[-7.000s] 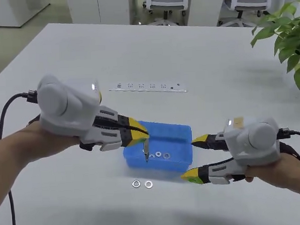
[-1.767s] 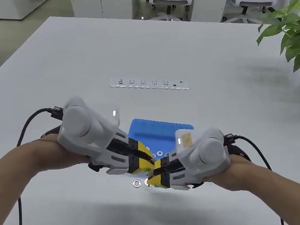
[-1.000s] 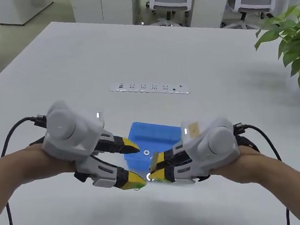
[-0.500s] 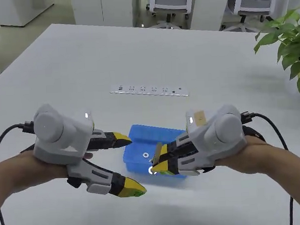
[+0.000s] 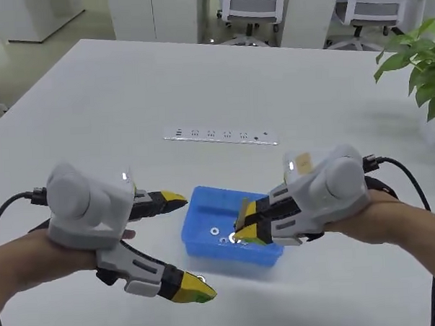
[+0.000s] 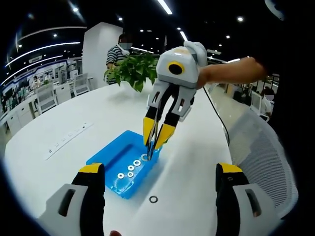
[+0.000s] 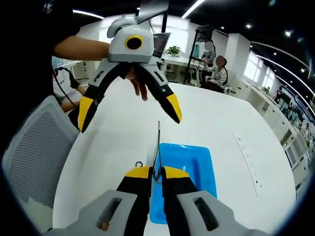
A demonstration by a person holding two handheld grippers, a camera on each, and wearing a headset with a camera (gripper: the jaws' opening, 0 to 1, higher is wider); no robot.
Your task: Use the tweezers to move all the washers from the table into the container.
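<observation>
Blue rectangular container, several silver washers inside, one washer on table beside it, slim tweezers tip-down over it

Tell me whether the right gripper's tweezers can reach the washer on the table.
Probably yes: the washer lies on bare table beside the container, near the right gripper and its tweezers. One jaw of the left gripper crowds it.

Left hand-held gripper agape, right clamped
</observation>
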